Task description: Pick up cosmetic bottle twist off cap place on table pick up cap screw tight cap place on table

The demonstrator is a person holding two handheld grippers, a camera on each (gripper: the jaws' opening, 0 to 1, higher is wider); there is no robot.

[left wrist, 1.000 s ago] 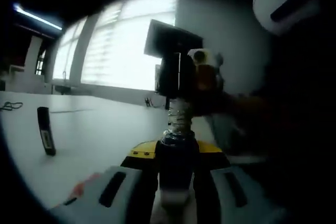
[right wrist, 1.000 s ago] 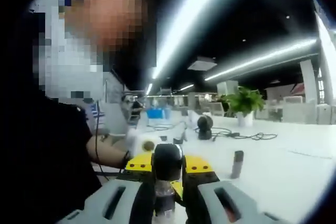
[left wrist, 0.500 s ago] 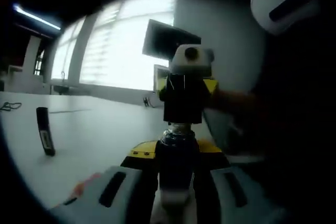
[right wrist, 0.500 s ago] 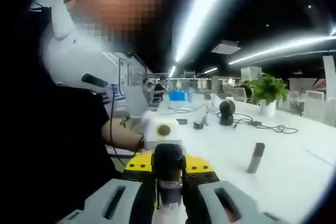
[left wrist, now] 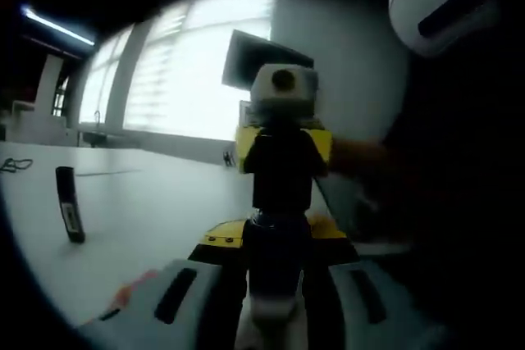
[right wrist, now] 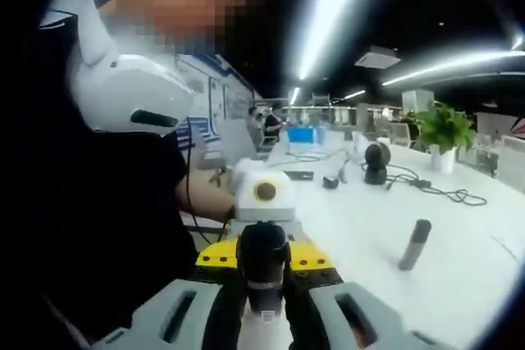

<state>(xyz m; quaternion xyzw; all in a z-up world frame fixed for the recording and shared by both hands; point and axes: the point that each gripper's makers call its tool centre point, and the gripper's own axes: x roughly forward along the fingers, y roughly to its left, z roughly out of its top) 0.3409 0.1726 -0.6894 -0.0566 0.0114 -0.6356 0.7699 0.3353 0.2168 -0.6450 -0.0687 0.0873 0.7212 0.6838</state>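
Note:
In the left gripper view my left gripper [left wrist: 275, 239] is shut on the dark cosmetic bottle [left wrist: 274, 272], which stands upright between its jaws. The black cap [left wrist: 283, 174] sits down over the bottle's neck and hides the threads. My right gripper [left wrist: 283, 147] comes in from behind and is shut on that cap. In the right gripper view the same black cap [right wrist: 262, 253] is clamped between the jaws of the right gripper [right wrist: 262, 261]. A pale bit of the bottle [right wrist: 263, 327] shows just below the cap.
A dark tube [left wrist: 70, 204] stands on the white table [left wrist: 156, 202]; it also appears as a dark tube [right wrist: 414, 243] to the right. A black round device with cables [right wrist: 377, 160] and a potted plant [right wrist: 443, 127] lie further back. A person in black [right wrist: 123, 227] is close on the left.
The right gripper has brought the cap down onto the bottle: the bare threaded neck seen a second ago is now covered. The right view has swung; the left gripper stayed still.

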